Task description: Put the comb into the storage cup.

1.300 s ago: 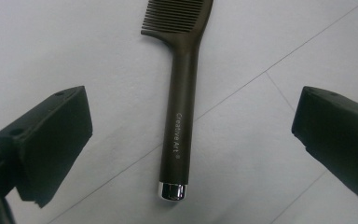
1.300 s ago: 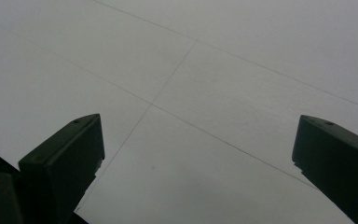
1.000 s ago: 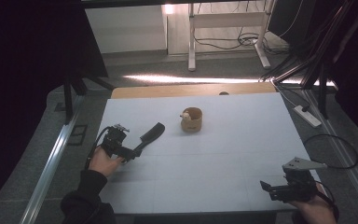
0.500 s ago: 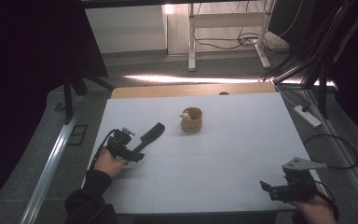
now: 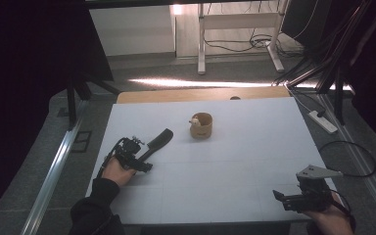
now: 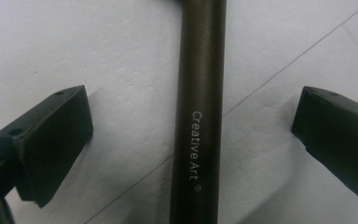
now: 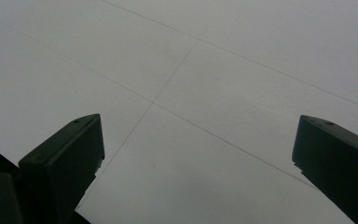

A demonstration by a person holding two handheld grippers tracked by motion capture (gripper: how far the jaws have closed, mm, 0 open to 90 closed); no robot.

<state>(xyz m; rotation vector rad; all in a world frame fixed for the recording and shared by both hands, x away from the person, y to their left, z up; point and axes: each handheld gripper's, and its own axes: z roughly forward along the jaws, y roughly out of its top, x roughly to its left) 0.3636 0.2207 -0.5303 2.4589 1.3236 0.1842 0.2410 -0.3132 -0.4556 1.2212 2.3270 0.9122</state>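
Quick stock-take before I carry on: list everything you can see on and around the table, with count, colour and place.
brush handle: one, dark brown, printed "Creative Art", lying on the table between the open jaws of the left gripper
small cup: one, tan, upper middle of the table, something pale at its rim, too small to tell
table: one, white top with faint grid lines
power strip: one, white, on the floor right of the table
white desk frame: one, on the floor beyond the table
left gripper: one, black, left side of the table, open
right gripper: one, black, near right corner, open, nothing between its jaws
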